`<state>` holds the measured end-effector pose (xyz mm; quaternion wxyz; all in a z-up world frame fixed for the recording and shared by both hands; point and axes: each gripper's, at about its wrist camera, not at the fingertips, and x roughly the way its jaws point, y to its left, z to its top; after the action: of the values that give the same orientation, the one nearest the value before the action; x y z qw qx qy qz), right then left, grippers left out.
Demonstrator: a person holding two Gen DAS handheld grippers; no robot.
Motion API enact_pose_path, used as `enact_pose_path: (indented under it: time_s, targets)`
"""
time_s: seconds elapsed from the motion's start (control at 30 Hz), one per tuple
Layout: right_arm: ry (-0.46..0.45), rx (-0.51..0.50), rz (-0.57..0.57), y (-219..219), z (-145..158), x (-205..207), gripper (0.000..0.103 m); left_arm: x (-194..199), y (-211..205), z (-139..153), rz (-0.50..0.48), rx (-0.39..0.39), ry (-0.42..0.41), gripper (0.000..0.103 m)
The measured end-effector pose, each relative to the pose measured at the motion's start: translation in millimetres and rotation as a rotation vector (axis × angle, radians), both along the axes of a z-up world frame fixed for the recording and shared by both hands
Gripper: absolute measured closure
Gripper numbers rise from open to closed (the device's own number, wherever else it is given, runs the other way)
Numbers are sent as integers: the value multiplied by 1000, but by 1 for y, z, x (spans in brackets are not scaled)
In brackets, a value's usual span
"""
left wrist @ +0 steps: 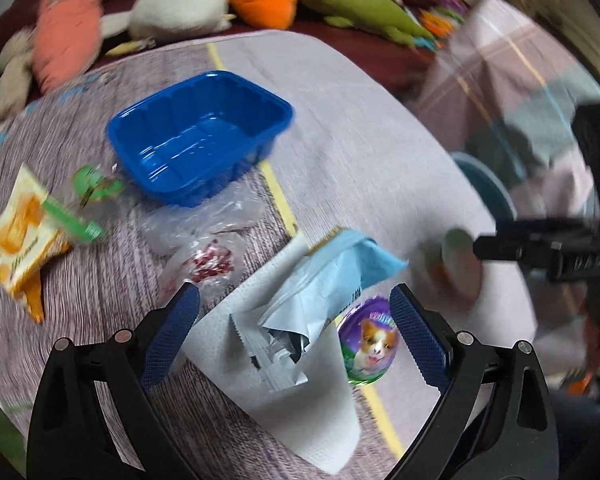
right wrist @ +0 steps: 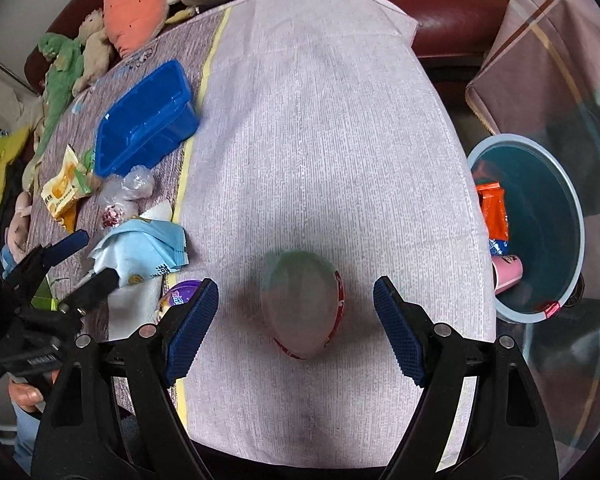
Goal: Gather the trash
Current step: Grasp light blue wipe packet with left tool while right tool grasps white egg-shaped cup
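Left wrist view, left gripper point(left wrist: 296, 328) spread wide over a torn light-blue wrapper point(left wrist: 332, 276) on the surface point(left wrist: 380, 168), right wrist view, right gripper point(right wrist: 294, 314) released, straddling what looks like an upturned plastic cup point(right wrist: 302, 304), bin point(right wrist: 540, 224) at the edge

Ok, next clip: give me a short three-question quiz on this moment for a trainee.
1. True or false: the right gripper is shut on the cup lid.
2. What lies between the left gripper's open jaws? A) blue tray B) light blue wrapper C) yellow snack bag
3. Fill in: the orange packet lies inside the ____.

Key: 1 false; 2 B; 3 bin.
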<state>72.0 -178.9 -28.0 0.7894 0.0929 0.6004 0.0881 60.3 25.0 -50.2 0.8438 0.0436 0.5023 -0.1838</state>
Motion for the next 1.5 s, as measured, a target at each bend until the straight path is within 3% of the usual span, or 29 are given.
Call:
enact_pose_path:
  time_s: [0.17, 0.27, 0.33, 0.43, 0.8, 0.93, 1.0, 1.03, 1.5]
  targets:
    - [27, -15, -15, -6, -7, -3, 27, 3, -8, -8, -96, 65, -20, 9]
    - [39, -19, -31, -8, -11, -3, 27, 8, -13, -15, -140, 80, -6, 31]
    - [47, -16, -37, -8, -14, -3, 27, 13, -13, -21, -149, 78, 17, 65]
    - [54, -17, -34, -3, -19, -2, 27, 16, -7, -25, -127, 36, 35, 72]
    - [53, -74, 23, 20, -38, 4, 27, 21, 27, -7, 14, -111, 53, 75]
    - [47, -73, 33, 19, -42, 4, 40, 22, 30, 1, 37, -135, 47, 75]
    - [44, -71, 42, 19, -44, 5, 52, 23, 27, 3, 39, -134, 43, 75]
    - [38, -74, 52, 19, -45, 4, 53, 25, 25, 4, 39, -132, 42, 75]
    - [-18, -9, -2, -17, -31, -3, 53, 36, -14, -32, -19, 9, 110, 71]
